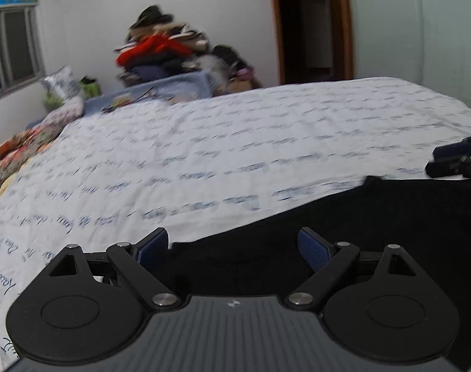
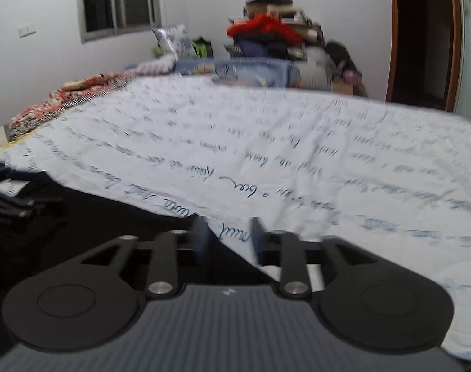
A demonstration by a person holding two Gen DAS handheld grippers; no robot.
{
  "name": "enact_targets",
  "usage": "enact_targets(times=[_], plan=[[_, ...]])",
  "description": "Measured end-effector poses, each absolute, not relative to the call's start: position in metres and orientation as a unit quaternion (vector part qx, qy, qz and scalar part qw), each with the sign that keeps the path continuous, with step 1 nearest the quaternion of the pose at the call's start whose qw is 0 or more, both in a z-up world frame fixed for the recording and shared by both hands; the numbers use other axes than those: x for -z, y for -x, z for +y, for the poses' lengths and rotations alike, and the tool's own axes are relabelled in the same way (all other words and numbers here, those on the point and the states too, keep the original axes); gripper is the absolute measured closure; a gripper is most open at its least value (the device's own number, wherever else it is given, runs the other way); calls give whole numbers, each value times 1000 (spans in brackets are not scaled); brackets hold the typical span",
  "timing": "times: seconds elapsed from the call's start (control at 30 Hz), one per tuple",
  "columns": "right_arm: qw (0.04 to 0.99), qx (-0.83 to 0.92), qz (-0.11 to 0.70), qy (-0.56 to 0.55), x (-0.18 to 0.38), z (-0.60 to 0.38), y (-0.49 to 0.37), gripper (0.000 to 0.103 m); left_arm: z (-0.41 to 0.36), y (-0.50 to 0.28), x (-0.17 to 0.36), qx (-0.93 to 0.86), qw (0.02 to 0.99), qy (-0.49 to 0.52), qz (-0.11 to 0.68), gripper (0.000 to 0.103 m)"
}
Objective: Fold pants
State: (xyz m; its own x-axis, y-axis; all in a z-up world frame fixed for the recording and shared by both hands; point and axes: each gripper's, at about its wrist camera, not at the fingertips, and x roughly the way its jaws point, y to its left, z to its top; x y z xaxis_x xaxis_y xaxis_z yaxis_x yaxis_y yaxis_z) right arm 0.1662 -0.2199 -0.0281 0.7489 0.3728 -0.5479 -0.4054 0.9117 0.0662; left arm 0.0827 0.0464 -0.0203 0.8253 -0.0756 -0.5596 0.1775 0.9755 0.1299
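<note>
L claw (image 1: 232, 245) spread, over black pants (image 1: 375, 217) edge | R claw (image 2: 227, 235) part-spread, pants (image 2: 80, 217) just left | bed (image 1: 204, 142)

Bedroom, script-print bedspread (image 1: 223, 142).
Clothes pile (image 1: 164, 49) on blue bin (image 1: 173, 88) at far wall; window (image 2: 120, 0) left, doorway (image 1: 310, 24) right; floral quilt (image 2: 68, 99) bedside.

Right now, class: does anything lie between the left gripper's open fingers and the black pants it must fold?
Nothing visible does. The left gripper sits open directly over the black pants on the bedsheet; only bare dark cloth shows between its fingers.
</note>
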Motion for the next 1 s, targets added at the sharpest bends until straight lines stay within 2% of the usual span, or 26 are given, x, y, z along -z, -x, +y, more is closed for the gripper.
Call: enact_targets(times=[0.07,0.1,0.17,0.23,0.3,0.33,0.4,0.57,0.67,0.73,0.8,0.87,0.9,1.0], plan=[[932,-217,286,47,23,-227,-139,55,25,-70,18,113,947,-78,292,8],[931,-216,288,56,23,-229,-127,48,13,-65,19,139,942,-73,296,8],[927,-216,299,67,29,-232,-103,40,-12,-55,25,173,934,-74,303,8],[923,-217,308,74,36,-234,-81,40,-34,-46,36,190,930,-100,298,8],[919,-216,319,84,46,-234,-64,28,-51,-42,54,178,923,-156,302,8],[916,-212,325,101,51,-234,-57,26,-55,-40,64,167,921,-179,303,8],[913,-193,330,142,61,-240,-44,18,-47,-33,67,168,927,-168,291,8],[920,-150,343,118,50,-284,-21,16,-35,-31,45,161,932,-129,297,7],[936,-134,317,69,44,-300,-13,16,-51,-30,38,199,928,-104,295,7],[935,-125,328,50,50,-305,-16,16,-70,-31,46,215,914,-115,323,7],[929,-120,343,73,60,-304,-15,13,-88,-25,61,210,903,-156,341,7],[927,-124,347,73,59,-311,-7,8,-94,-11,63,195,913,-180,310,7],[925,-123,352,73,60,-317,-2,3,-95,-9,61,195,912,-185,311,7],[924,-121,358,58,55,-336,13,1,-96,-10,47,202,912,-170,314,6]])
